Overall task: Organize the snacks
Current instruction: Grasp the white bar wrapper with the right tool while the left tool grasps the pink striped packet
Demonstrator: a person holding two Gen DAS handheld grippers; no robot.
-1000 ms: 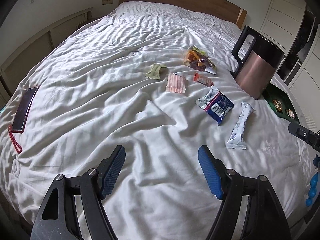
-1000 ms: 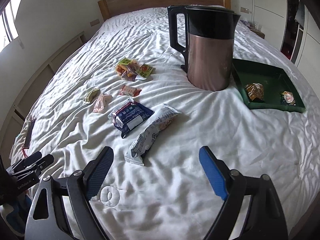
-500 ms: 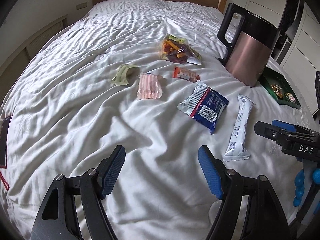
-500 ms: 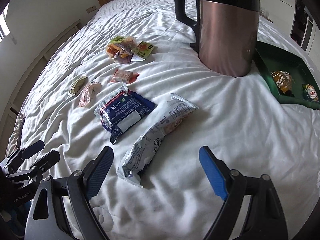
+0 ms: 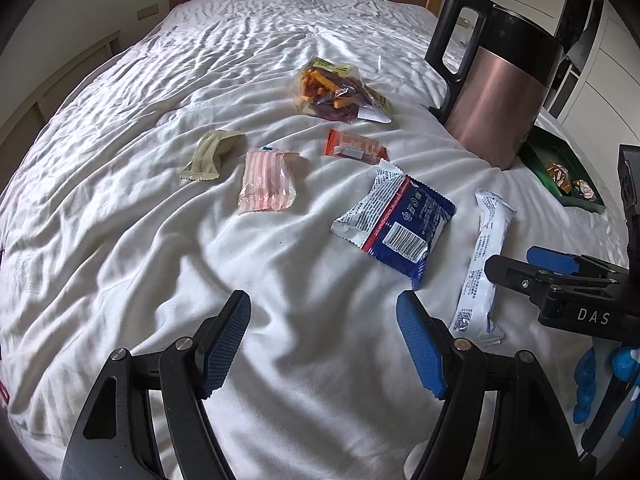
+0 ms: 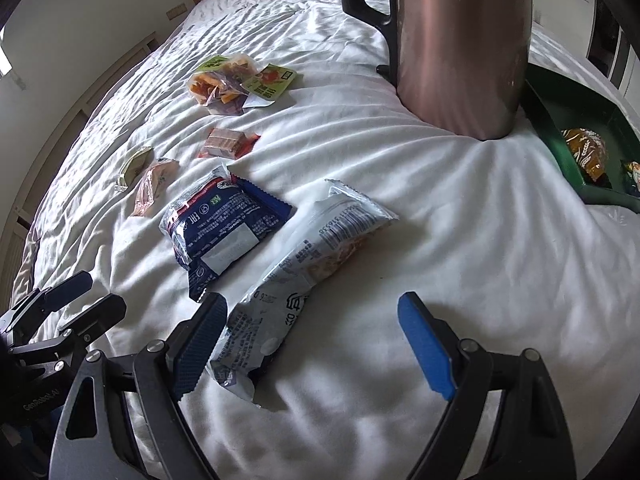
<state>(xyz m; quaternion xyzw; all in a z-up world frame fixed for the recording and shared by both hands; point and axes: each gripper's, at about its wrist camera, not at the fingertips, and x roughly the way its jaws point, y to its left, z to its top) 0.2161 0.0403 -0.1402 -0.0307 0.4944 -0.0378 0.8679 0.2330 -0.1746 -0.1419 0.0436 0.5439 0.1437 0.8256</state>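
both grippers hang over a white bed (image 5: 120, 220) with jaws spread wide and nothing held. left gripper (image 5: 324, 344) is above bare sheet, near the blue packet (image 5: 400, 220). right gripper (image 6: 308, 344) hovers at the near end of the long white packet (image 6: 304, 276), whose end lies just beside its left finger (image 6: 196, 344). farther up lie a pink packet (image 5: 266, 180), a pale green packet (image 5: 210, 154), an orange bar (image 5: 354, 148) and a bag of coloured sticks (image 5: 332, 92). a copper kettle (image 6: 460, 48) stands beside a green tray (image 6: 560, 120) with two snacks in it.
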